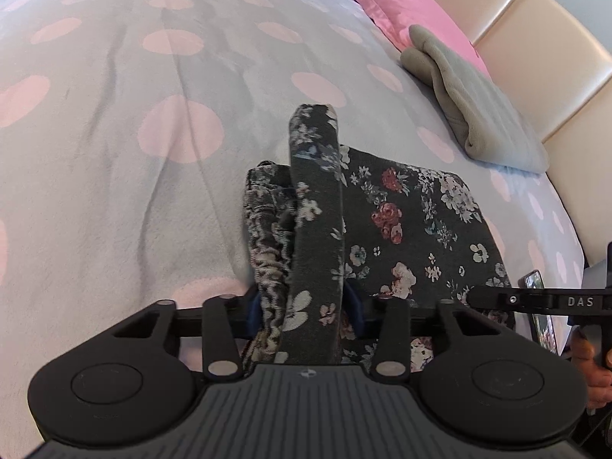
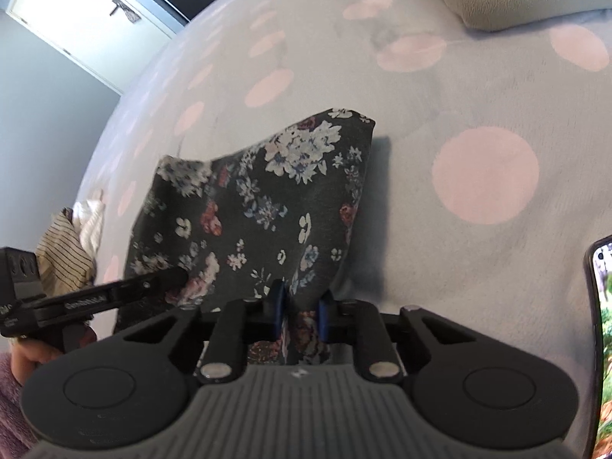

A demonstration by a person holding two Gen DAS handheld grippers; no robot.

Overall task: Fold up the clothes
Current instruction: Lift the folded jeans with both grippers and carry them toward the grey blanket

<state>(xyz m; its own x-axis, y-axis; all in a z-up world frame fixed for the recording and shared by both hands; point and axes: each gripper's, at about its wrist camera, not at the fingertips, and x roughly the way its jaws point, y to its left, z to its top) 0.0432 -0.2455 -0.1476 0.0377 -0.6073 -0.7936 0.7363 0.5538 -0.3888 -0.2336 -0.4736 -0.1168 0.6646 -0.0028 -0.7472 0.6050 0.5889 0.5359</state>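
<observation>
A dark floral garment (image 1: 405, 222) lies partly folded on the polka-dot bedspread (image 1: 114, 114). My left gripper (image 1: 306, 306) is shut on a bunched edge of it, and a folded strip rises forward between the jaws. In the right wrist view the same floral garment (image 2: 260, 206) is lifted off the bedspread (image 2: 440, 95), and my right gripper (image 2: 300, 315) is shut on its near edge. The other gripper shows at the right edge of the left wrist view and at the left of the right wrist view.
A folded grey garment (image 1: 470, 99) lies by a pink pillow (image 1: 401, 4) and the cream headboard (image 1: 535, 38). A striped and white heap of clothes (image 2: 72, 241) sits at the bed's left edge. A phone (image 2: 600, 344) is at the right. A white door (image 2: 88, 11) stands beyond.
</observation>
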